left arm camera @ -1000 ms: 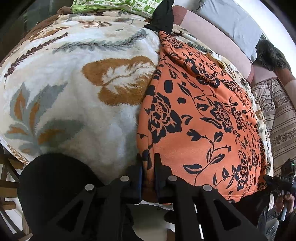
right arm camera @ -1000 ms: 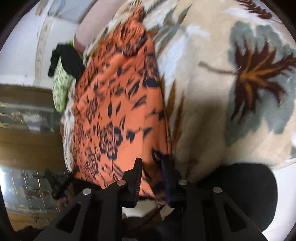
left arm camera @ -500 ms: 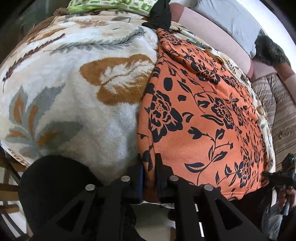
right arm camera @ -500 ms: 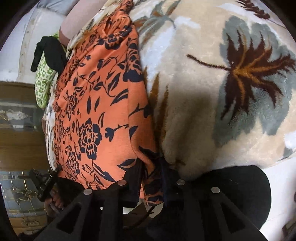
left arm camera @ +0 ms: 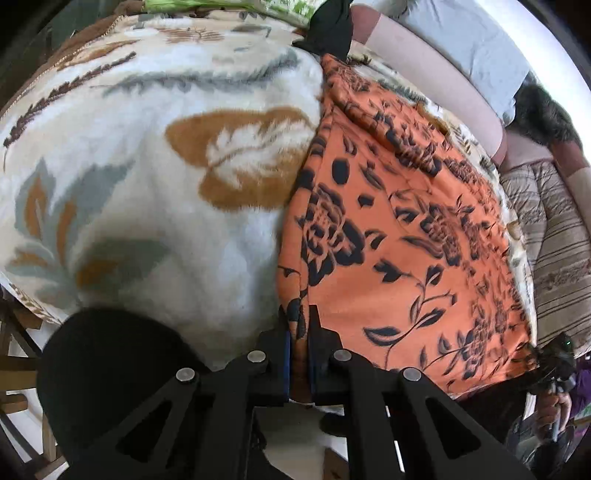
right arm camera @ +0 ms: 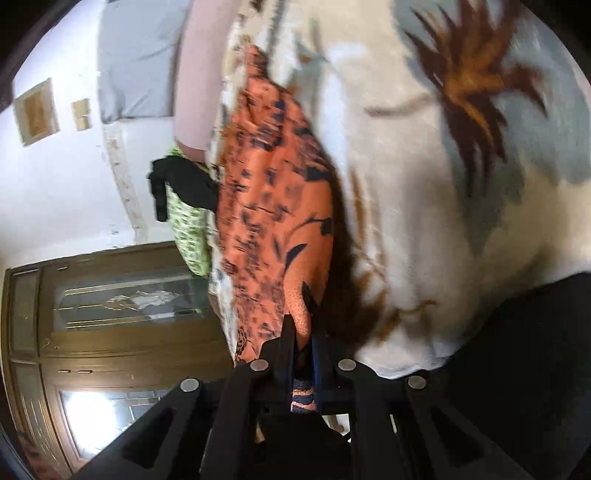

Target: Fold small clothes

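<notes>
1. Orange cloth (left arm camera: 406, 229) with a black flower print is clamped in my left tool (left arm camera: 299, 332); the fingers are pressed together on its near left corner.
2. My right tool (right arm camera: 304, 341) is likewise closed on the cloth (right arm camera: 280, 206), pinching an edge that stands up between its fingers.
3. In the left view the cloth lies spread flat on the blanket (left arm camera: 147, 184), reaching from my left tool away toward the far side of the bed.
4. In the right view the part next to my right tool is raised off the blanket (right arm camera: 424, 221) and throws a dark shadow onto it; this view is blurred.
5. My right tool (left arm camera: 554, 362) shows small at the cloth's near right corner in the left view.
6. The blanket is cream plush with brown and grey leaf patterns and covers the bed under the cloth.
7. Beyond the cloth's far end lie a black garment (left arm camera: 330, 26) and a green-and-white patterned one (left arm camera: 221, 5), touching each other.
8. A pink pillow (left arm camera: 424, 70) and a grey one (left arm camera: 469, 40) sit along the far right side.
9. A wooden cabinet (right arm camera: 110, 332) with glass doors stands beside the bed in the right view.
</notes>
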